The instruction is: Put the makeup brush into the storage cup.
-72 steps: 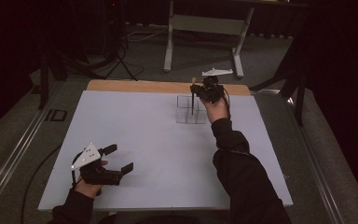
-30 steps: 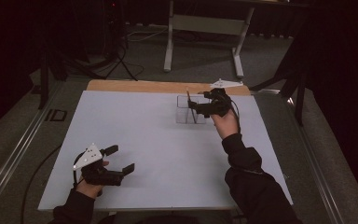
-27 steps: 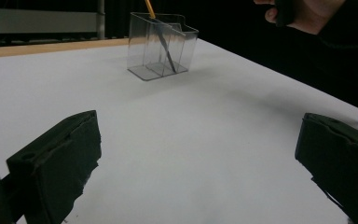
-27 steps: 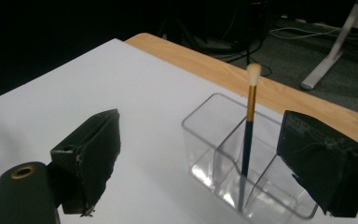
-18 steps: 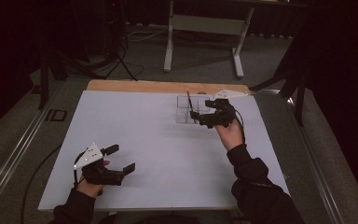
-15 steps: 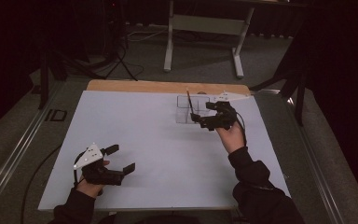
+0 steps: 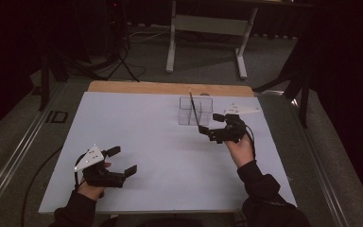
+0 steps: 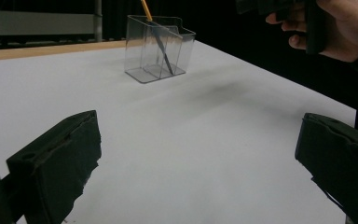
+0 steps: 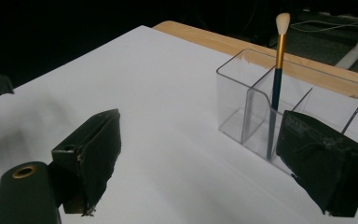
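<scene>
A clear plastic organiser (image 7: 196, 111) with several compartments stands at the far right of the white tabletop (image 7: 151, 132). A brush (image 7: 193, 106) with a dark handle, gold ferrule and pale bristles leans upright in it. My right gripper (image 7: 207, 134) is open and empty, hovering just in front of and to the right of the organiser. In the right gripper view the organiser (image 9: 279, 107) and brush (image 9: 277, 70) show close ahead between the wide-apart jaws of the gripper (image 9: 205, 163). My left gripper (image 7: 124, 161) is open and empty near the front left; its view shows the organiser (image 8: 158, 46) far off.
A wooden strip (image 7: 170, 88) runs along the table's far edge. Beyond it on the grey floor stand a white frame (image 7: 208, 23) and dark stands with cables (image 7: 118, 61). The person's right hand (image 8: 340, 28) appears at the top right of the left gripper view.
My right gripper has drawn back from over the organiser toward the person and come lower. The brush stays standing in the organiser. The left gripper has not moved.
</scene>
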Available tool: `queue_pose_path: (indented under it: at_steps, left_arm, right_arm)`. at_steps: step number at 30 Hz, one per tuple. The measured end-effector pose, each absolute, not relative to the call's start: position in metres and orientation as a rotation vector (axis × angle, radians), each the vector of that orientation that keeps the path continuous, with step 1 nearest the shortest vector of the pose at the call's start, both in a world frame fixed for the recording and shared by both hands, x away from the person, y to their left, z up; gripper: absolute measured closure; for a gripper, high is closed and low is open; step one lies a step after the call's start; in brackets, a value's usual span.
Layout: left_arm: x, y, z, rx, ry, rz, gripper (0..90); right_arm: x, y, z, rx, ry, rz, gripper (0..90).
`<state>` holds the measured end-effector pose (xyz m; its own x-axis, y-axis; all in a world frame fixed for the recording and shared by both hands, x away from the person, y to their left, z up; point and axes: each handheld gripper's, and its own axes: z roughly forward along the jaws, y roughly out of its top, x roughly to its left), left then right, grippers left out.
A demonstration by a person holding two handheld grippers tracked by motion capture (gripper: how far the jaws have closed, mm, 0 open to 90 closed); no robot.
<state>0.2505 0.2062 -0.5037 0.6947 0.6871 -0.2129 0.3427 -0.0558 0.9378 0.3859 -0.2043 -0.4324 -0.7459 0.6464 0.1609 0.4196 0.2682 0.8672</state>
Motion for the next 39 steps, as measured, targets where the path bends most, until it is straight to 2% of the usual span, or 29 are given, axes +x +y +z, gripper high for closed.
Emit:
queue_pose_path:
  at_steps: [22,39]
  left_arm:
    - [0.250,0.207,-0.503,1.658,0.842,0.340,0.5]
    - [0.250,0.207,-0.503,1.666,0.834,0.330,0.5]
  right_arm:
    - [0.336,-0.229,-0.445,0.949,2.323,1.506,13.5]
    - [0.319,-0.250,-0.462,0.976,2.336,1.457,13.5]
